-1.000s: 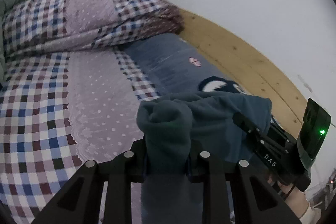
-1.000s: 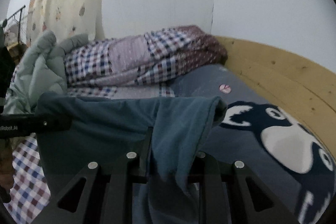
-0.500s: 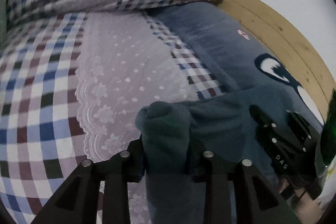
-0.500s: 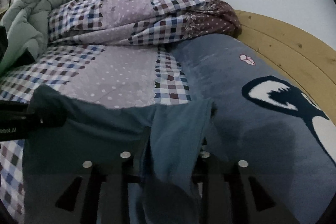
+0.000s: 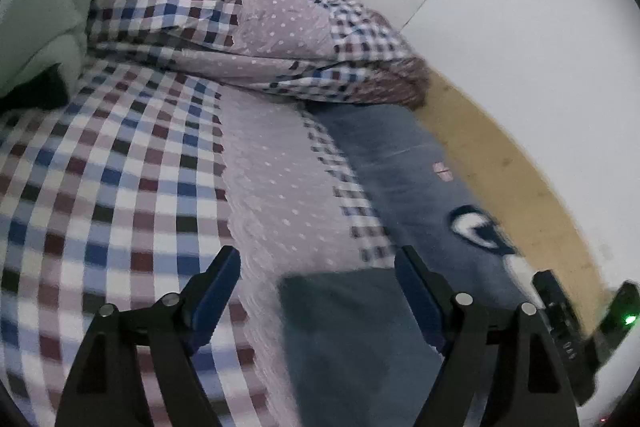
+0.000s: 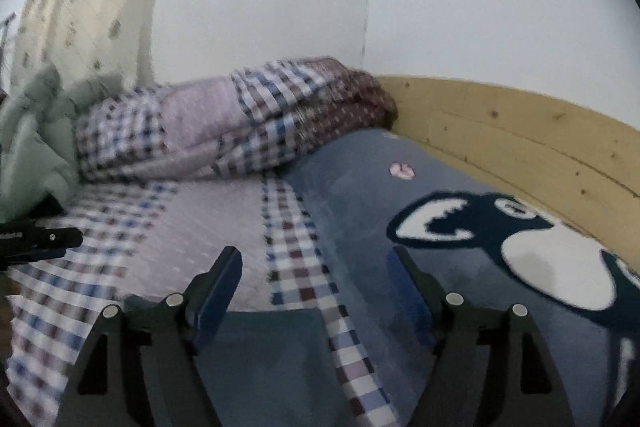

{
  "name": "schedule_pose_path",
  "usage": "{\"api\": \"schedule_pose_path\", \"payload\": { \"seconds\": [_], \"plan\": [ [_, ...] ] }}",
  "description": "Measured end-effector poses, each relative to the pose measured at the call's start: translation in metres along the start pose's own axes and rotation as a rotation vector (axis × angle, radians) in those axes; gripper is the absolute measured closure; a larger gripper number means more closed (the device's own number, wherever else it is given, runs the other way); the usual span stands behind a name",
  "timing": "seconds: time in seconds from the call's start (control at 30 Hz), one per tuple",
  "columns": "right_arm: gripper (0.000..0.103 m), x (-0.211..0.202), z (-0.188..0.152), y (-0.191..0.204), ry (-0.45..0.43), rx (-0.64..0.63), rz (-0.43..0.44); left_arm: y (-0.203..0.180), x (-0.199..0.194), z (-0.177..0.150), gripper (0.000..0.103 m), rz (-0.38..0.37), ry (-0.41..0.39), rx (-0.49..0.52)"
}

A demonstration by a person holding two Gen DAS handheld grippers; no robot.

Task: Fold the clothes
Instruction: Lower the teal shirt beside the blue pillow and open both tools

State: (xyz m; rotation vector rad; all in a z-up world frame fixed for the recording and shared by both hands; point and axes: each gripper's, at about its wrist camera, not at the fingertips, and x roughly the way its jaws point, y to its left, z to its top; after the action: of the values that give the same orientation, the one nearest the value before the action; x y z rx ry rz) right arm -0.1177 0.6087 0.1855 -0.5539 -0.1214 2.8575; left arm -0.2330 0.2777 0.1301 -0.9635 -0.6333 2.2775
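A dark teal garment (image 5: pixel 348 339) lies flat on the bed, its far edge straight, below and between the fingers of my left gripper (image 5: pixel 318 275). That gripper is open with nothing in it. In the right wrist view the same teal garment (image 6: pixel 264 351) lies flat under my right gripper (image 6: pixel 316 277), which is also open and holds nothing. The other gripper's black body shows at the right edge of the left wrist view (image 5: pixel 568 319) and at the left edge of the right wrist view (image 6: pixel 36 239).
The bed carries a checked and dotted sheet (image 5: pixel 120 187) and a blue-grey blanket with a cartoon figure (image 6: pixel 500 247). A folded checked quilt (image 6: pixel 224 123) and a pale green duvet (image 5: pixel 44 11) lie at the far end. A wooden bed board (image 6: pixel 520 139) runs along the wall.
Both grippers opened and let go of the teal garment, which now lies flat on the bed. Both grippers have lifted and tilted up from it.
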Motion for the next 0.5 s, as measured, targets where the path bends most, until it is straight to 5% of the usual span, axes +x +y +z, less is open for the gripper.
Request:
{"api": "schedule_pose_path", "payload": {
  "seconds": [0.33,0.5],
  "plan": [
    [0.010,-0.179,0.044,0.048,-0.105,0.035,0.221,-0.022,-0.202,-0.032,0.017,-0.040,-0.163,0.106],
    [0.004,-0.272,0.058,0.094,-0.156,0.039,0.332,-0.023,-0.279,-0.059,0.014,0.009,-0.190,0.165]
  ]
}}
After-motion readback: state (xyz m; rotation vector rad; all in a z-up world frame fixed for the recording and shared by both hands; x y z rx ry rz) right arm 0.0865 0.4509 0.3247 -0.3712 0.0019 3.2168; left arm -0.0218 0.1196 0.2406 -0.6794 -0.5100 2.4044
